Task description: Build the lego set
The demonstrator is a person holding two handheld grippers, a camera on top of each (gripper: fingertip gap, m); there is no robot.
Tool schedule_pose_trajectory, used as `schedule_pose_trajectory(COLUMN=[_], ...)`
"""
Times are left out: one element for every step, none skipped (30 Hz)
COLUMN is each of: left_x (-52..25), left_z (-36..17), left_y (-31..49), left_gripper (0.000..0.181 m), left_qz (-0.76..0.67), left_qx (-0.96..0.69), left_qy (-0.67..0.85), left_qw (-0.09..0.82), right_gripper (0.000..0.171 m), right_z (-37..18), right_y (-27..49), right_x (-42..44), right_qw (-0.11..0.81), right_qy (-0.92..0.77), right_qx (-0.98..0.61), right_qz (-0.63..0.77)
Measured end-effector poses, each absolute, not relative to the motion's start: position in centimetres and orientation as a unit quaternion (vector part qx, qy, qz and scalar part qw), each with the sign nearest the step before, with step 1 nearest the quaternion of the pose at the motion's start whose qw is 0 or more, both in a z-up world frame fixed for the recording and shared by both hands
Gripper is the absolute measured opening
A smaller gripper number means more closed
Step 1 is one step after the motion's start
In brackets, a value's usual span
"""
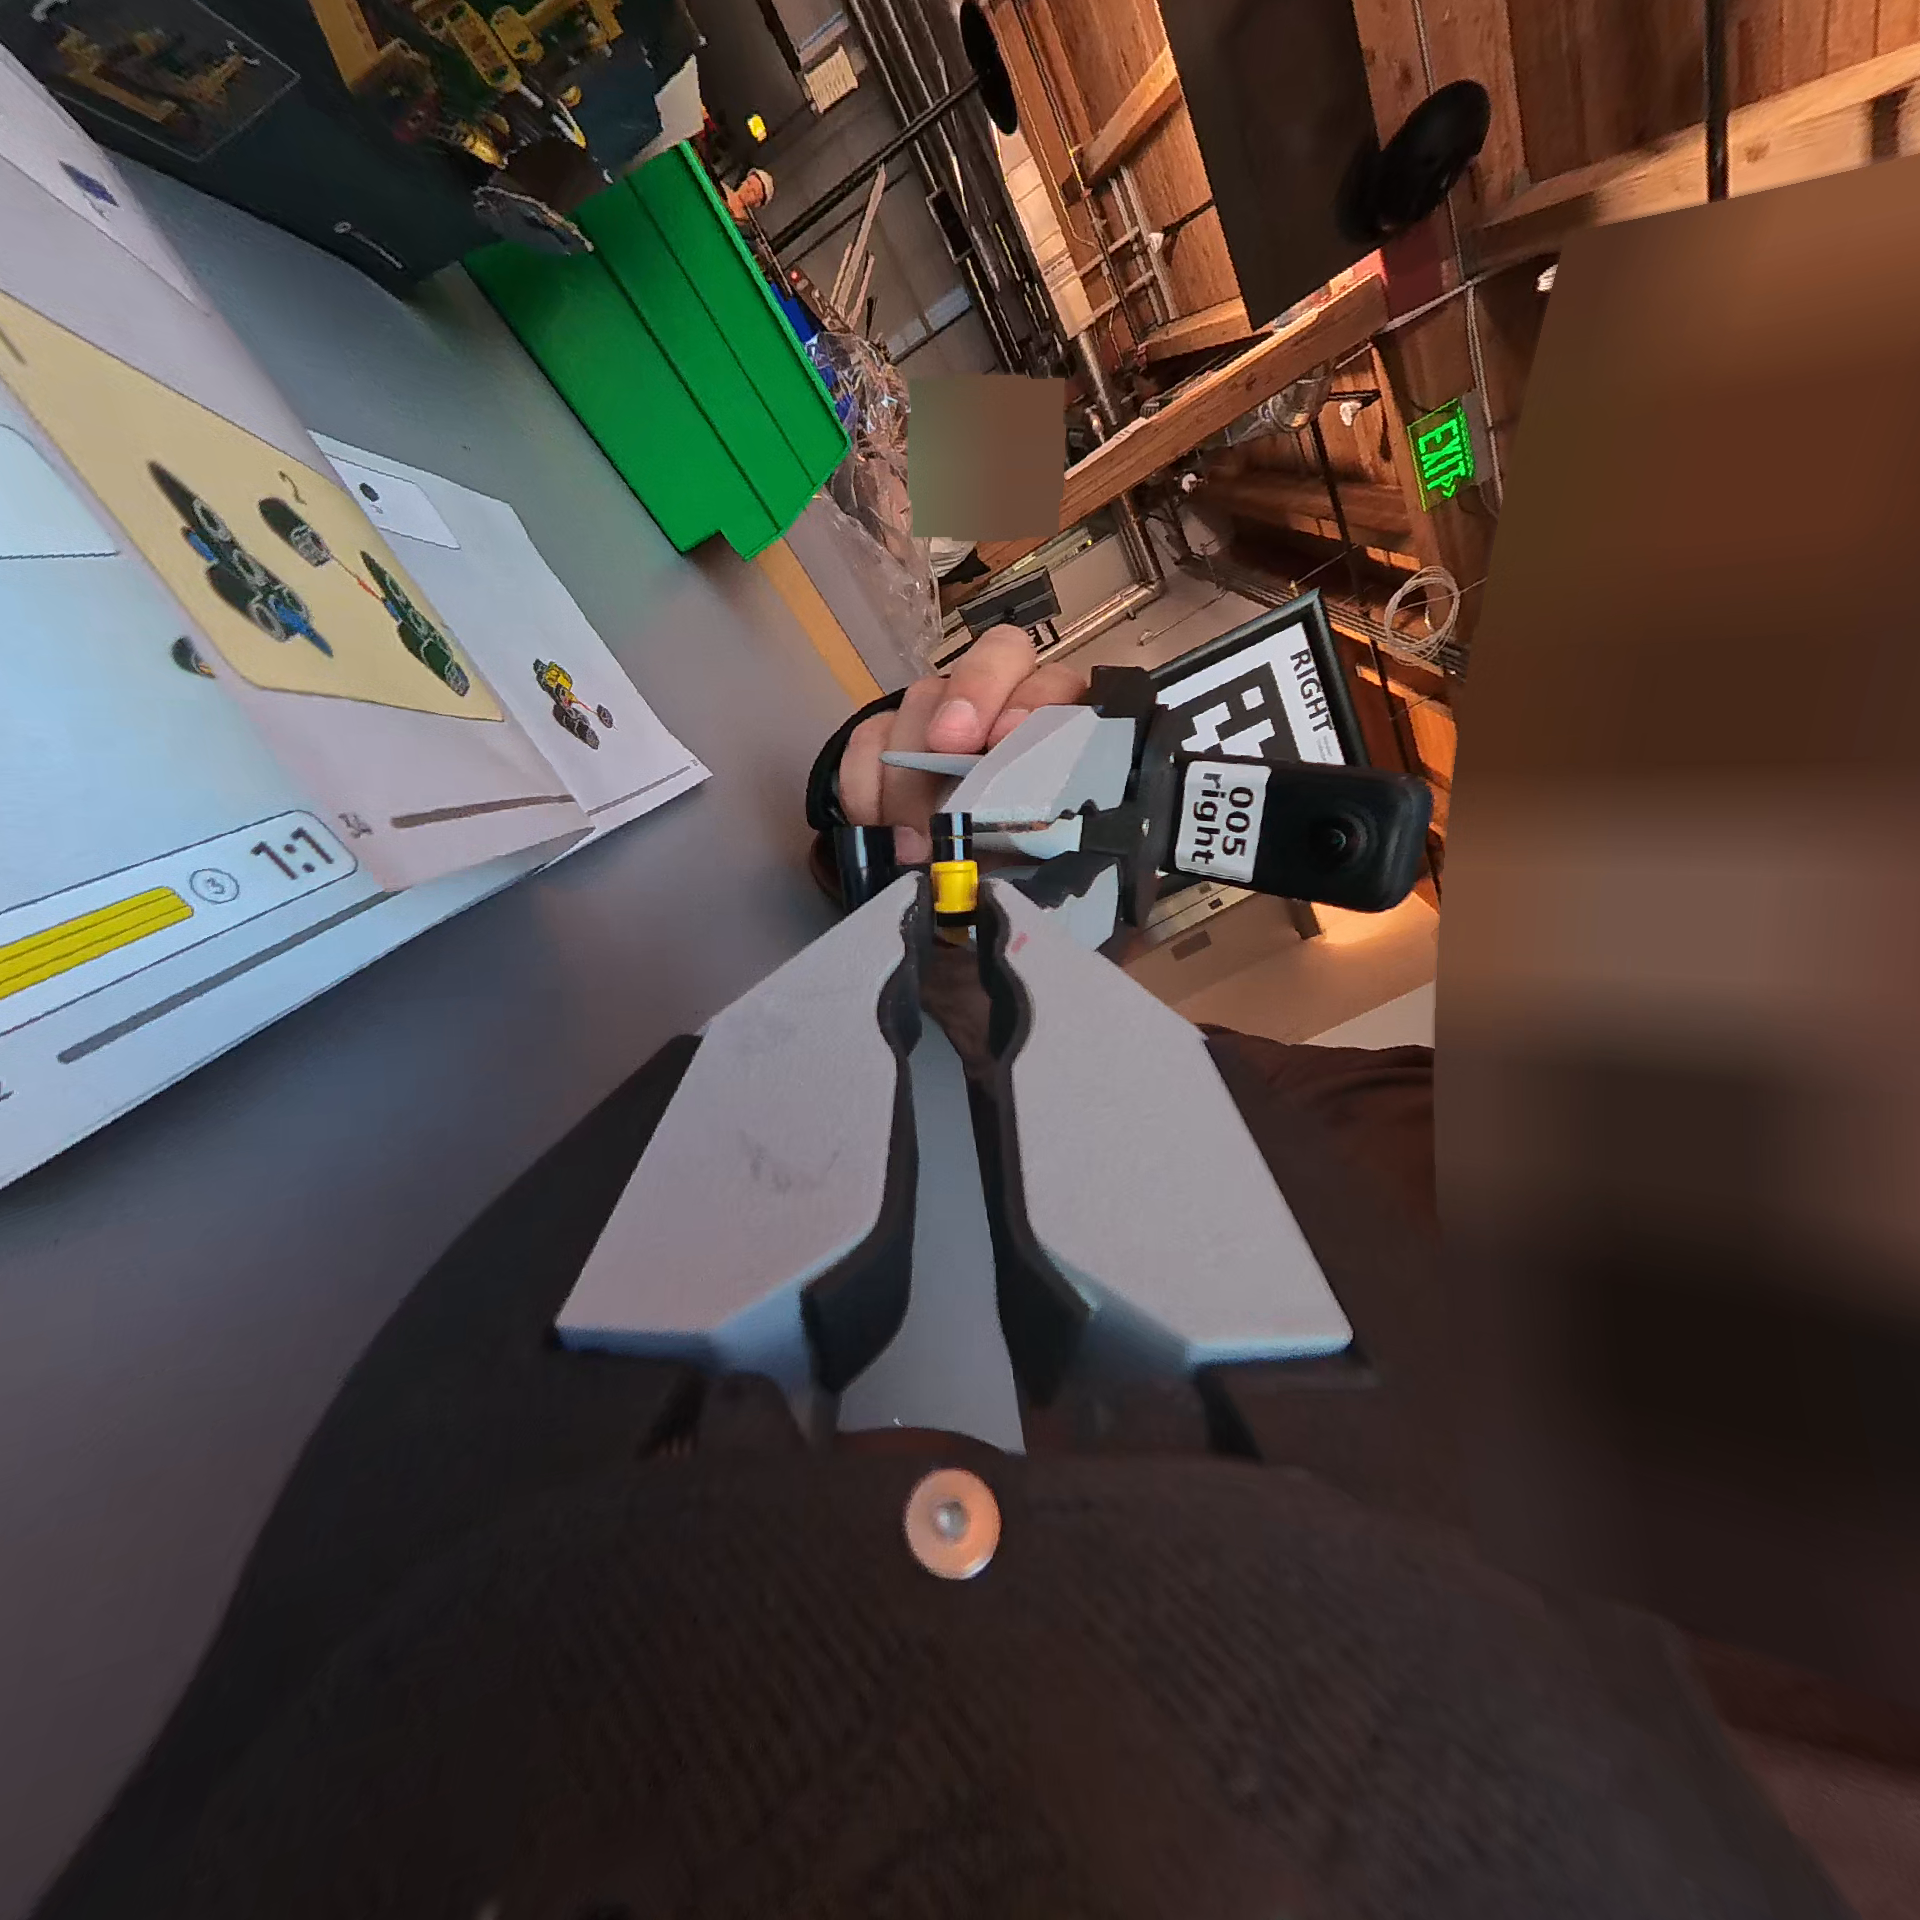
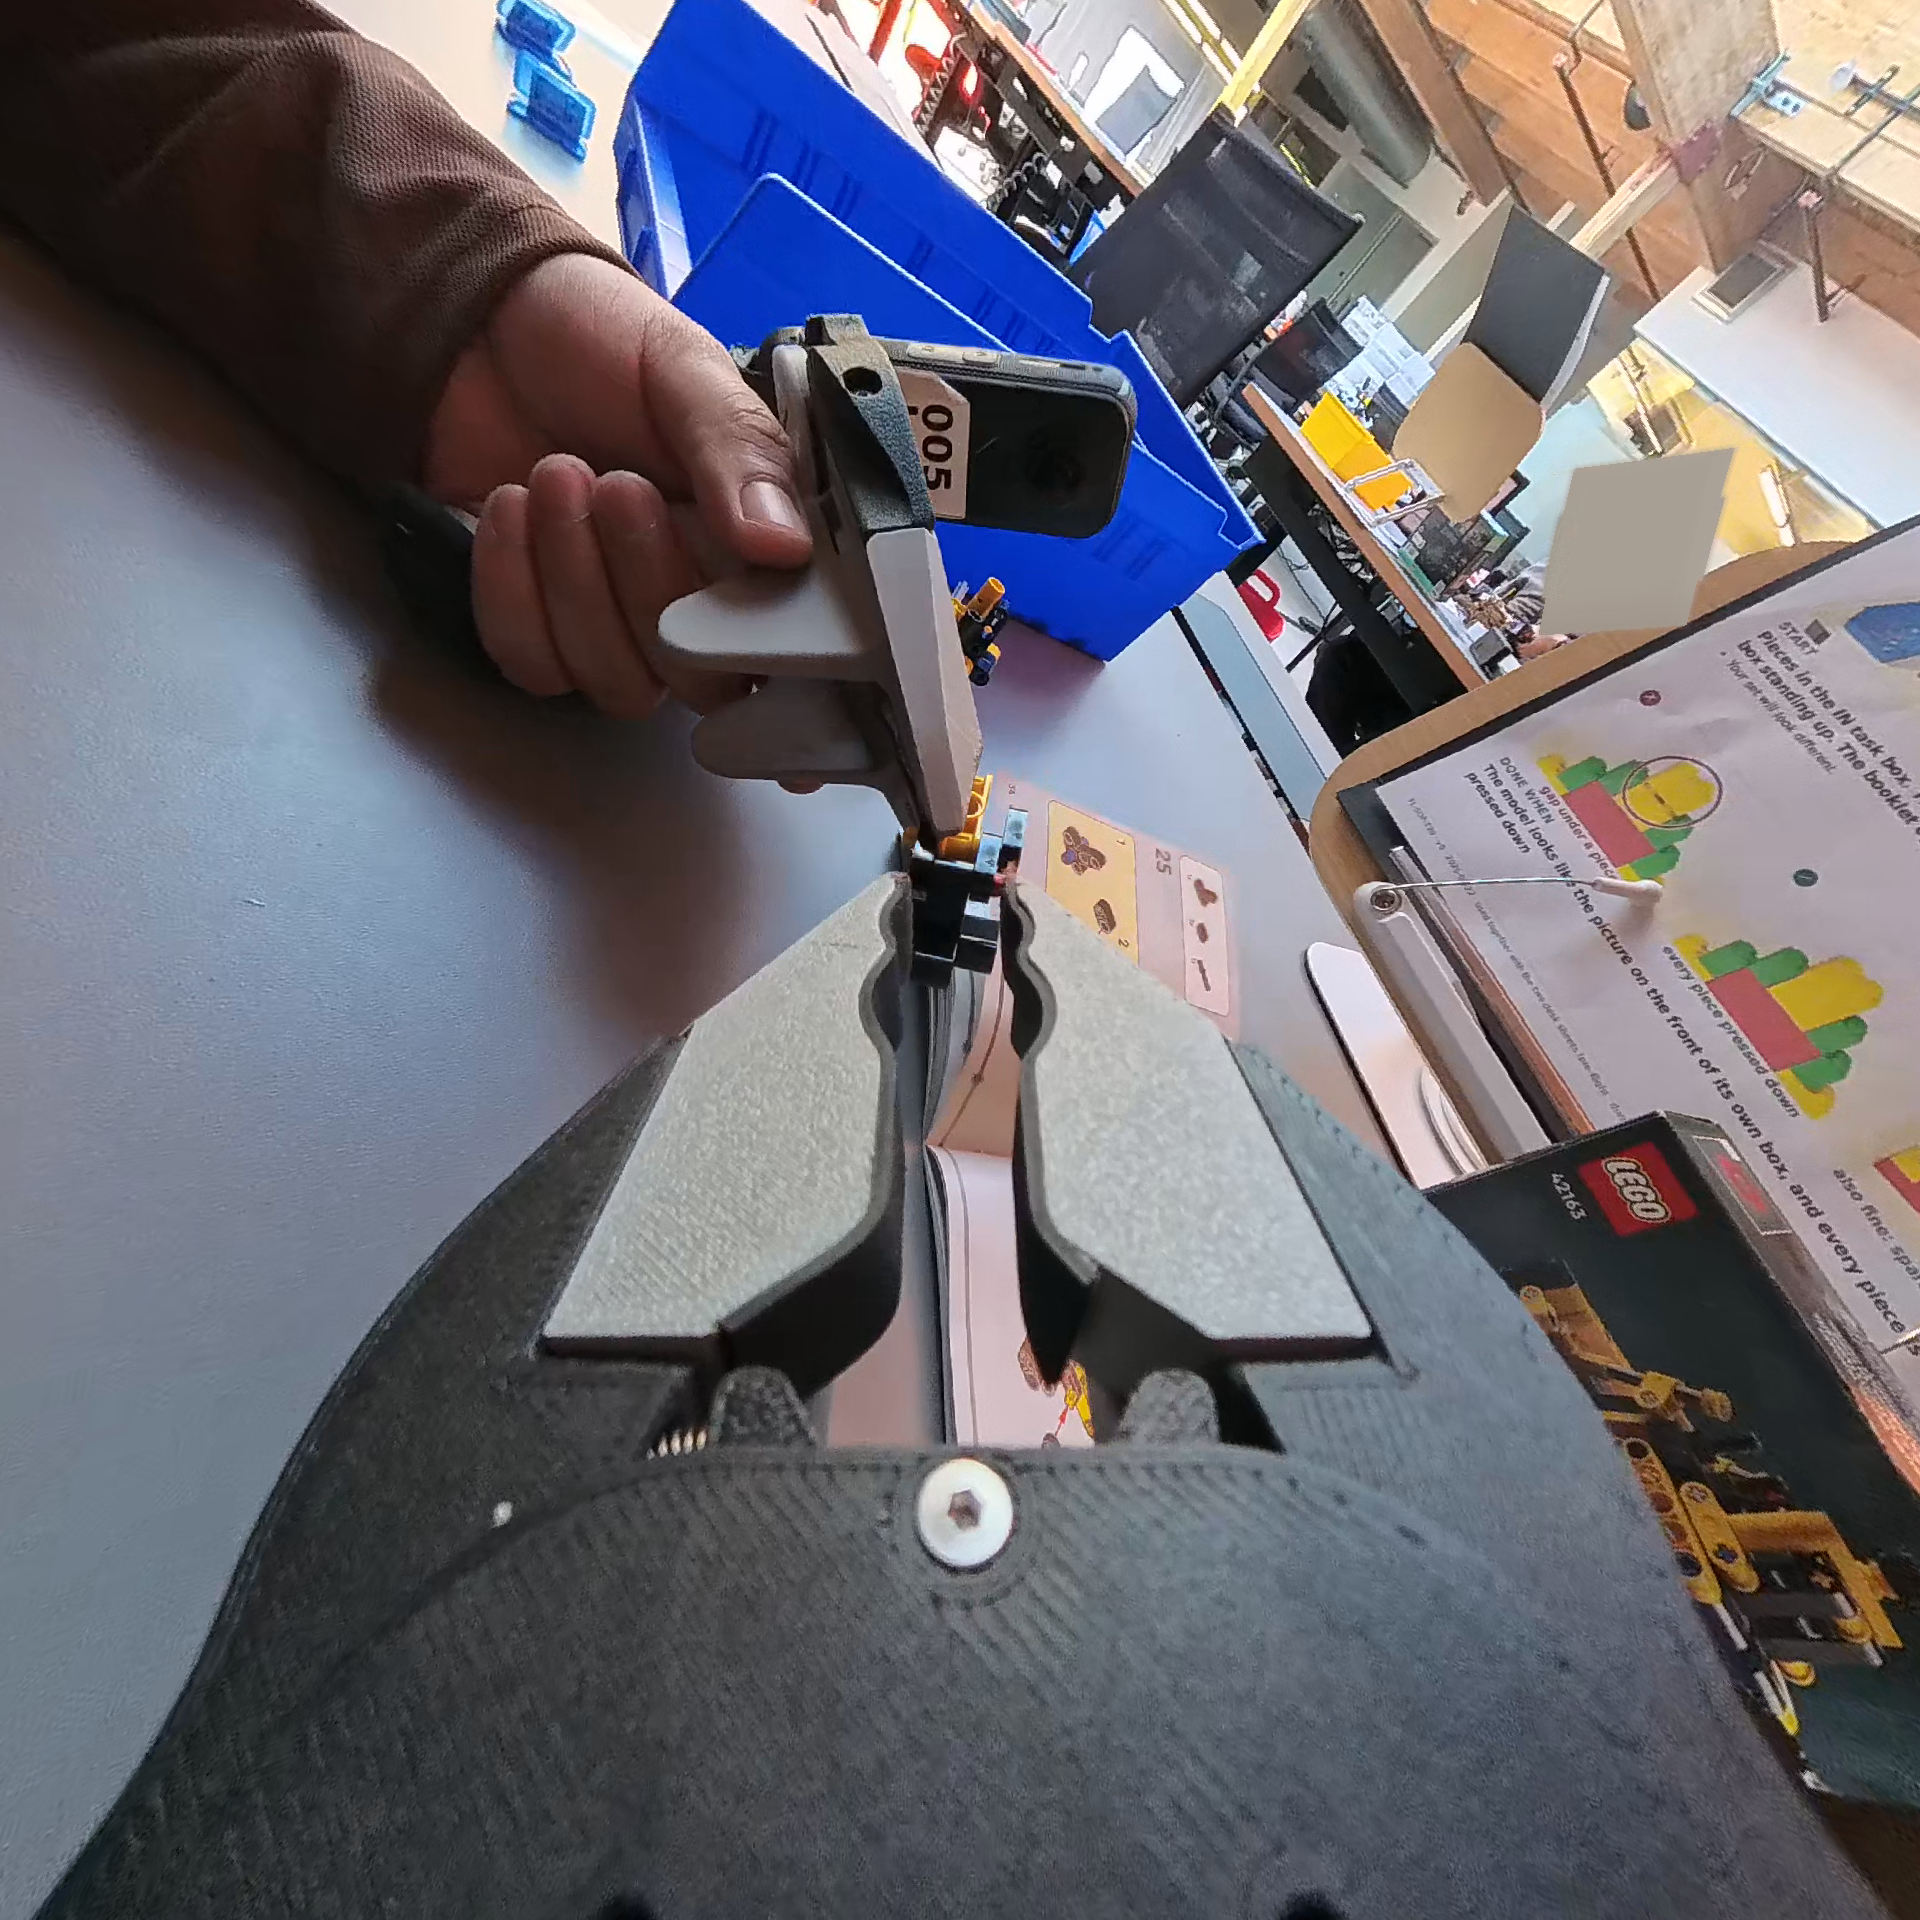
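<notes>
Above the grey table (image 2: pixel 260 831), left tongs (image 1: pixel 951 904) clench a yellow-and-black pin (image 1: pixel 951 883), axis toward 12 o'clock, touching the black-and-yellow subassembly (image 2: pixel 951 914) clenched in right tongs (image 2: pixel 954 904).

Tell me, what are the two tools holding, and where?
The left tool pinches a small yellow piece by its lower end. The right tool grips a black piece by its sides. The pieces meet tip to tip.

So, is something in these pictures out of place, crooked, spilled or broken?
Nothing stands out. The left hand-held gripper pinches a small yellow piece, the right hand-held gripper holds a black assembly, and the two meet above the table. The instruction booklet lies open and flat.
</notes>
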State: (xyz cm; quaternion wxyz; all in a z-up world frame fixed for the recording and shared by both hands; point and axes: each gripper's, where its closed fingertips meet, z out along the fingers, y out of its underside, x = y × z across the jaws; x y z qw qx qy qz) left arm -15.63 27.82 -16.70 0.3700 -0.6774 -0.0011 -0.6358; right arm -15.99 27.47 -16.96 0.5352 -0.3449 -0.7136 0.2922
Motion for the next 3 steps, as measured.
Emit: schedule_pose_trajectory(left_x=[-15.65,-15.66,-15.69], left_z=[-16.71,-16.74,-16.78], left_y=[27.85,27.87,27.91], left_gripper=[0.005,0.005,0.005], left_qz=[-0.637,-0.636,-0.635], left_qx=[-0.677,-0.678,-0.678], left_qy=[-0.003,-0.004,-0.005], left_qw=[0.369,0.369,0.370], right_gripper=[0.013,0.013,0.013], right_z=[-16.97,-17.01,-17.04], right_y=[27.49,27.53,27.57], right_x=[-16.00,-16.01,-16.04], right_qw=[0.534,0.531,0.528], right_qy=[-0.714,-0.714,-0.714], right_qx=[-0.346,-0.349,-0.352], right_qz=[0.293,0.294,0.296])
